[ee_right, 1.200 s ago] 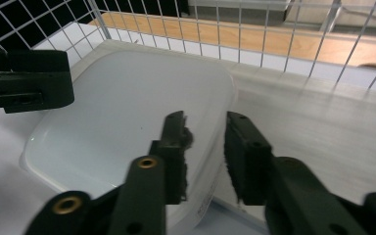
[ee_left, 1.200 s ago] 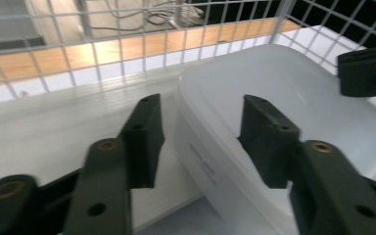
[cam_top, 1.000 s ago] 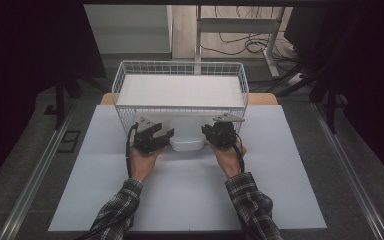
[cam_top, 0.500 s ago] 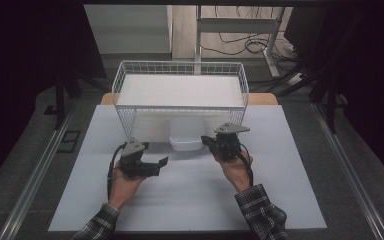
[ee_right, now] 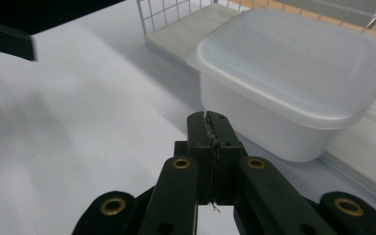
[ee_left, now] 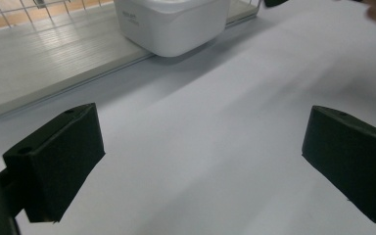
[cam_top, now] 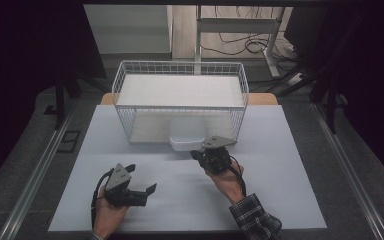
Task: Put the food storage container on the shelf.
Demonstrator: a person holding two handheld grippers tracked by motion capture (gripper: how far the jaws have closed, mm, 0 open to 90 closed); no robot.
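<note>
A white lidded plastic container sits at the open front of a white wire basket, half out over its base board. It shows close up in the right gripper view as the container and at the top of the left gripper view as the container. My right gripper is shut with nothing held, its tips just short of the container's near side; its jaws press together. My left gripper lies low on the table toward the front left, open and empty, its jaws wide apart over the bare sheet.
The basket stands on a pale board on a white table sheet. Metal rails run along both table sides. Table legs and cables lie beyond the far edge.
My left gripper has pulled back from the container toward the front left and opened. My right gripper has drawn back slightly and stays shut. The container rests where it was.
</note>
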